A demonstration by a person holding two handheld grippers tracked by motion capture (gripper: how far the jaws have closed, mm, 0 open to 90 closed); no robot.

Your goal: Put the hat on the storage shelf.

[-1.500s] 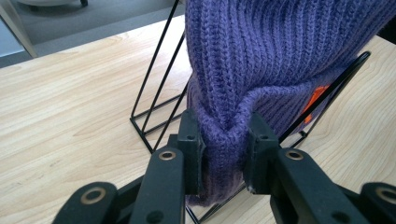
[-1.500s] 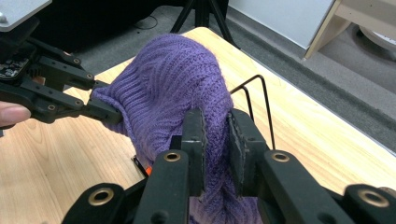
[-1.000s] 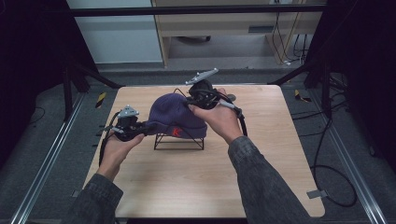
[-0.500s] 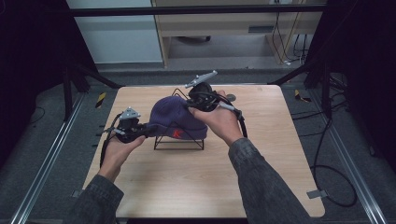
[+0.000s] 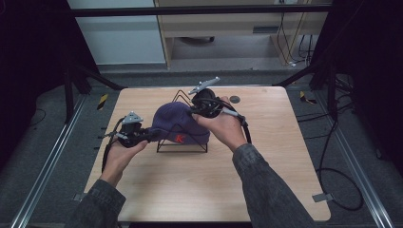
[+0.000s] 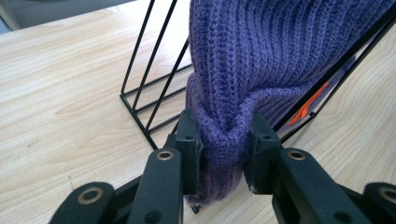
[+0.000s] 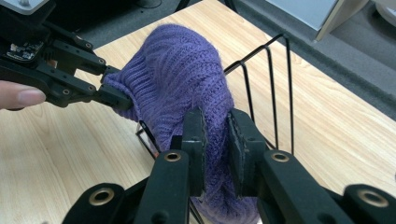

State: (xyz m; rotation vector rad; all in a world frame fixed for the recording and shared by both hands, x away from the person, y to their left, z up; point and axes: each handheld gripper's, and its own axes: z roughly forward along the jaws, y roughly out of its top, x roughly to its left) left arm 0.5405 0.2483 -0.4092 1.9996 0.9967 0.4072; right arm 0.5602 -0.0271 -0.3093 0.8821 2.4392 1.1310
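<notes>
A purple knitted beanie (image 5: 178, 124) with a red mark on its cuff lies draped over a black wire rack (image 5: 182, 142) in the middle of the table. My left gripper (image 5: 151, 135) is shut on the hat's left edge; the left gripper view shows the purple beanie (image 6: 243, 79) bunched between the jaws, with the rack (image 6: 149, 88) behind it. My right gripper (image 5: 196, 113) is shut on the hat's right side near the top. In the right gripper view the beanie (image 7: 182, 79) is pinched between the jaws, and the left gripper (image 7: 114, 100) holds its far edge.
The wooden table (image 5: 266, 171) is ringed by a black frame, with metal rails on the floor at both sides. A small dark round disc (image 5: 234, 99) lies at the back right of the rack. Cables (image 5: 332, 175) trail off the right edge.
The hat has been pulled down over the rack; its red mark now faces front. The left gripper moved right and slightly forward with the hat's edge.
</notes>
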